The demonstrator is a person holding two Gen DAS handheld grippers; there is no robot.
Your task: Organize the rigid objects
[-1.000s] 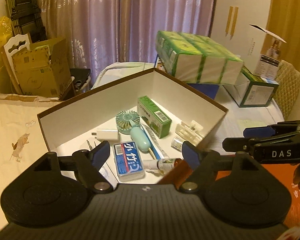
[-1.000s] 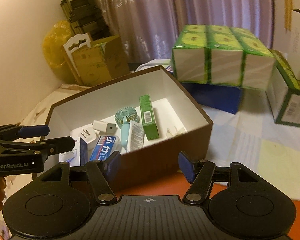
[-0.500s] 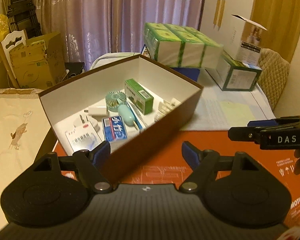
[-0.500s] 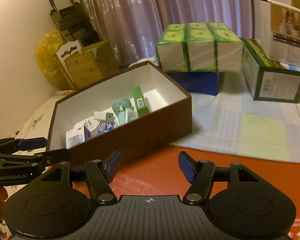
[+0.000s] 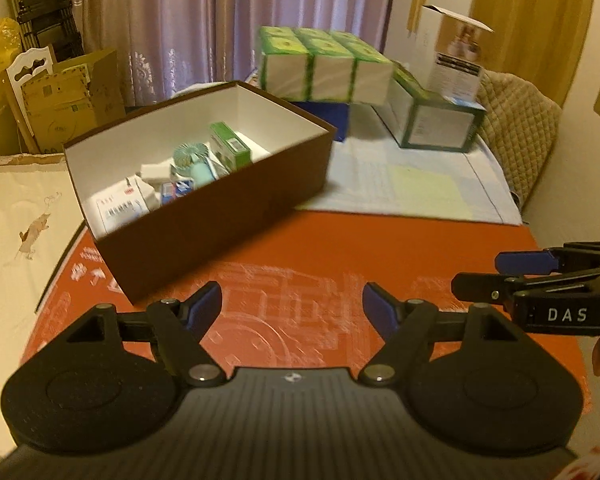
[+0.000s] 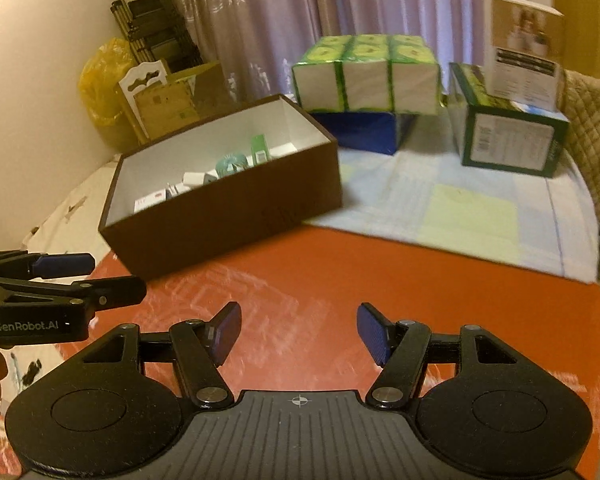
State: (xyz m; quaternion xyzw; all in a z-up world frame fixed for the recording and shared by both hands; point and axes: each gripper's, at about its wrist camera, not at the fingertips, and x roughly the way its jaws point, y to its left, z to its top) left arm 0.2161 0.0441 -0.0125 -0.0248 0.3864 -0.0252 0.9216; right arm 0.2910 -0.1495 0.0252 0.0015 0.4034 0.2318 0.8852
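A brown box (image 5: 220, 216) with a white inside stands on an orange mat (image 5: 308, 256). In it lie a green carton (image 5: 229, 151), a teal hand fan (image 5: 188, 158), a white charger (image 5: 153, 169) and a white medicine pack (image 5: 118, 208). My left gripper (image 5: 292, 309) hangs open over the mat, well short of the box, with nothing between its fingers. My right gripper (image 6: 298, 332) is open and empty too, beside the left one. The box (image 6: 228, 204) sits ahead and left in the right wrist view, with the left gripper (image 6: 112, 280) at the left edge.
Green tissue packs (image 5: 326, 66) rest on a blue box (image 5: 328, 116) behind. A green carton (image 6: 508, 136) carries a tall white carton (image 6: 524, 48). Cardboard boxes (image 5: 72, 96) and a yellow bag (image 6: 100, 80) stand at far left. A quilted chair back (image 5: 520, 128) is at right.
Both grippers have drawn back from above the box, so the box now looks smaller and farther, with more orange mat in front. Their openings look unchanged.
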